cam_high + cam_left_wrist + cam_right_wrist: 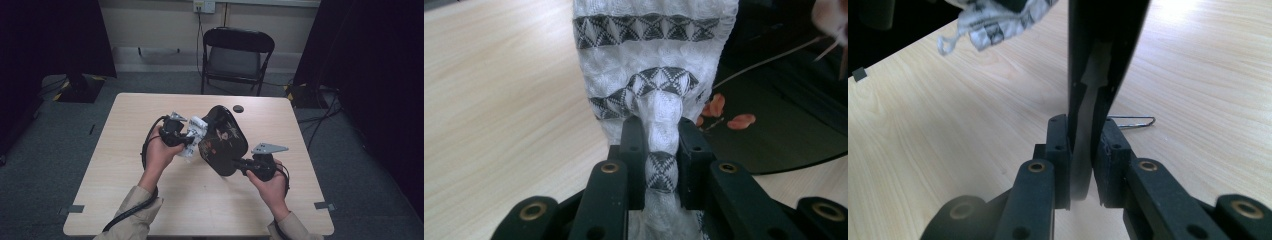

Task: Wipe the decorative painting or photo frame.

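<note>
Left gripper [662,145]: jaws pinched patterned white cloth [651,65] bunched against tray face | Right gripper [1082,150]: jaws clamped rim of black lacquer tray [223,140], tilted above wooden table [200,210].

You're in a recording room or lab: black curtains [55,35] on both sides, a lone wooden table [200,200], a folding chair [235,57], taped marks on grey carpet [45,165].

White patterned cloth [654,55] against tilted black tray [223,140]
</note>
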Demonstrator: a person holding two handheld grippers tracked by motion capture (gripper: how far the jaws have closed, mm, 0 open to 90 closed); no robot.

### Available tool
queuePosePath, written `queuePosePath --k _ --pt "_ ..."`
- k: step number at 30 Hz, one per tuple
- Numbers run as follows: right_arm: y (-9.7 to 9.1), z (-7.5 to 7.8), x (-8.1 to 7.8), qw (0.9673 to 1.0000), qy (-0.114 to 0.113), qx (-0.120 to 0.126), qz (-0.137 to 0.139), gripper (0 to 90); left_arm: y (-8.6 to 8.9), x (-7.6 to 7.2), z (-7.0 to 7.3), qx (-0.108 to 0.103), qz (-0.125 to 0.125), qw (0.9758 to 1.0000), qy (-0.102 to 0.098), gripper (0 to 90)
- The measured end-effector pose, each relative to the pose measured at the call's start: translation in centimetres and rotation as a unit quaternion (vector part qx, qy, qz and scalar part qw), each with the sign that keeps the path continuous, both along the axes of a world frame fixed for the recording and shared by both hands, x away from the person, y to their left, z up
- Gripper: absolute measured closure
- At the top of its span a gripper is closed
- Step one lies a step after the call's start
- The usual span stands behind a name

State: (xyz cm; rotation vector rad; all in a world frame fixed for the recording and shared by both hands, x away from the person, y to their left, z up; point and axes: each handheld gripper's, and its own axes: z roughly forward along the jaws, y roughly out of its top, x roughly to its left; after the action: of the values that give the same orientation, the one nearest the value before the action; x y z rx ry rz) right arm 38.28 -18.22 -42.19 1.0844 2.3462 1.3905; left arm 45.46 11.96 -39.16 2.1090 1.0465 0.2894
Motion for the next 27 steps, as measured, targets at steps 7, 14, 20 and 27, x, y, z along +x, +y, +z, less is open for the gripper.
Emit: queuePosePath --k 7,14,20,27 --pt "0.0 0.0 0.0 1.0000 0.000 0.001 0.000 79.1 0.0 -0.1 -1.9 0.004 0.003 0.9999 0.015 77.1" --pt "0.0 0.0 0.0 1.0000 -0.001 0.001 0.000 79.1 -0.2 -0.8 -3.7 0.010 -0.001 0.9995 0.030 77.1" --pt "0.0 0.0 0.0 1.0000 -0.001 0.001 -0.001 79.0 -0.4 -1.1 -5.4 0.020 -0.004 0.9987 0.047 77.2" --pt "0.0 0.0 0.0 1.0000 0.000 0.002 0.001 79.1 -0.8 -1.9 -7.3 0.046 -0.021 0.9956 0.078 77.2"
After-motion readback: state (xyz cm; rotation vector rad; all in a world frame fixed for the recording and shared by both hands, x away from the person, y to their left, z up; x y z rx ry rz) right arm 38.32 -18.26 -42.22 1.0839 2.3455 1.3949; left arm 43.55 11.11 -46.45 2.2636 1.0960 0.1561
